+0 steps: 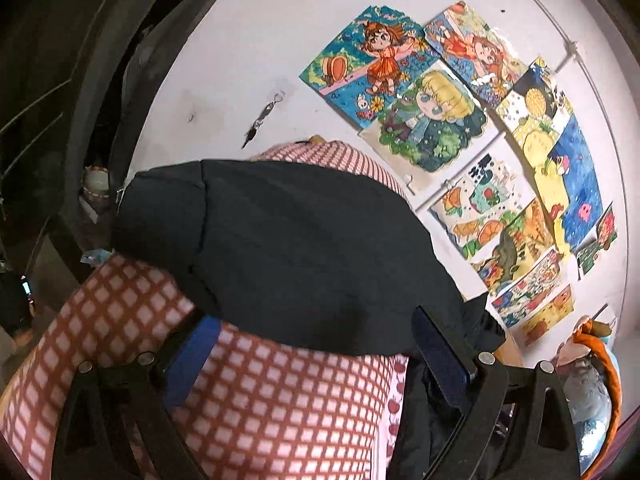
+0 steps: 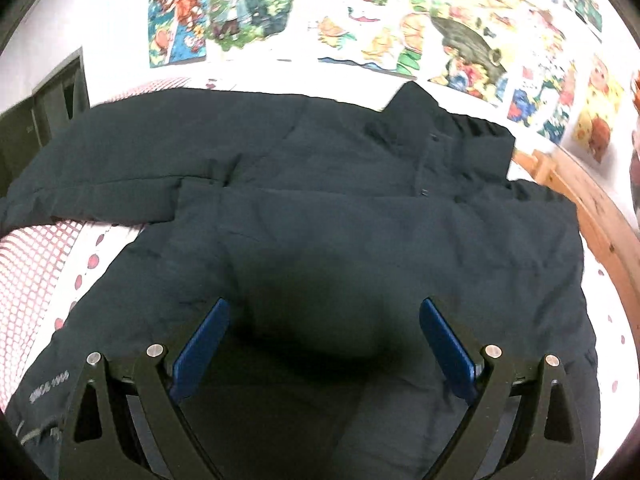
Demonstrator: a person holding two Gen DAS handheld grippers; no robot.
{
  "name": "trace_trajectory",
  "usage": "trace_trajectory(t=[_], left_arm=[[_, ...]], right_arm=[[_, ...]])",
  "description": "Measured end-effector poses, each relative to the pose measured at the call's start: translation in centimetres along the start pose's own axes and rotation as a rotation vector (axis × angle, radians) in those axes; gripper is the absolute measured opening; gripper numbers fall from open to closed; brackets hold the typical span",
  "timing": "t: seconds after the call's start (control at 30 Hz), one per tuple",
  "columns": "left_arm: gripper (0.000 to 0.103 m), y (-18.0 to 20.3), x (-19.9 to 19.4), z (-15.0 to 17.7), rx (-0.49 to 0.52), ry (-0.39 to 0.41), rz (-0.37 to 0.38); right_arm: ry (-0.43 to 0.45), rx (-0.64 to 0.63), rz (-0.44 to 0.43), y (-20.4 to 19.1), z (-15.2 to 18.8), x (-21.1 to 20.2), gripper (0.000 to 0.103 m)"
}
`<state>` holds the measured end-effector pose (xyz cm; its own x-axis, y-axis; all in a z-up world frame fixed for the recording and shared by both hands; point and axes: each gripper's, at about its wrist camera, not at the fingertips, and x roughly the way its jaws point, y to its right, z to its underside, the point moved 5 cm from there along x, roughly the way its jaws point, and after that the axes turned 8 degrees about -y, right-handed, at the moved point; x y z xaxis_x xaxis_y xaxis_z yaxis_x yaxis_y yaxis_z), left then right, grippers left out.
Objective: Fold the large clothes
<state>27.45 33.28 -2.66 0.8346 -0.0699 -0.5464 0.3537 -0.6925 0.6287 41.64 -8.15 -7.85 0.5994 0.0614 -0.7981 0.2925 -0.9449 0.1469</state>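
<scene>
Colourful cartoon drawings (image 2: pixel 460 36) cover the white wall beyond a bed with pink checked bedding (image 1: pixel 280 400). On it lies a dark padded jacket (image 2: pixel 360 208). Left gripper (image 1: pixel 316 344) and right gripper (image 2: pixel 324 340) both hover wide apart, holding nothing.

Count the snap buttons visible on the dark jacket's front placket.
2. On the jacket, one snap sits near the collar and a second snap lies just below it along the placket. Others may be hidden under folds.

jacket (image 2: pixel 320 200) on bed (image 2: pixel 36 264) | drawings (image 2: pixel 400 20) on wall behind | sleeve (image 1: pixel 288 240) over pillow (image 1: pixel 260 400)
</scene>
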Motion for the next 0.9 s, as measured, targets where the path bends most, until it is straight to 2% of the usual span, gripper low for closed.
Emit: trace_trajectory(t=[0.13,0.2,0.27,0.3,0.37,0.47,0.6,0.67,0.83,0.9], left_arm=[[0.092,-0.7,0.2,-0.8,0.008,0.035,-0.005],[0.077,-1.0,0.3,-1.0,0.01,0.045,-0.037],[0.056,-1.6,0.3,-1.1,0.015,0.051,-0.079],[0.053,-1.8,0.4,-1.2,0.021,0.052,-0.099],[0.034,-1.9,0.4,-1.4,0.033,0.054,-0.109],[0.016,-0.6,-0.1,-1.9,0.11,0.081,-0.116],[0.01,1.6,-1.6,-2.1,0.232,0.155,-0.115],[0.008,2.4,-2.3,-2.1,0.265,0.182,-0.092],[0.007,5.1,-4.5,-2.3,0.35,0.251,-0.027],[0.007,7.4,-5.4,-2.2,0.423,0.279,-0.007]], right_arm=[[-0.019,-0.041,0.042,-2.1,-1.5,1.6,0.094],[-0.031,-0.057,0.058,-2.9,-2.2,2.6,0.094],[-0.045,-0.053,0.067,-3.8,-2.6,3.3,0.094],[-0.055,-0.044,0.071,-3.8,-2.6,4.1,0.094],[-0.081,-0.035,0.07,-4.3,-2.1,5.5,0.094],[-0.093,-0.028,0.068,-4.5,-1.2,6.9,0.096],[-0.072,-0.009,0.048,-4.0,-1.2,5.8,0.096],[-0.067,0.008,0.029,-3.6,-1.2,4.9,0.096],[-0.053,0.084,-0.086,-0.8,1.2,-0.6,0.096],[-0.032,0.069,-0.087,0.8,2.5,-3.1,0.096]])
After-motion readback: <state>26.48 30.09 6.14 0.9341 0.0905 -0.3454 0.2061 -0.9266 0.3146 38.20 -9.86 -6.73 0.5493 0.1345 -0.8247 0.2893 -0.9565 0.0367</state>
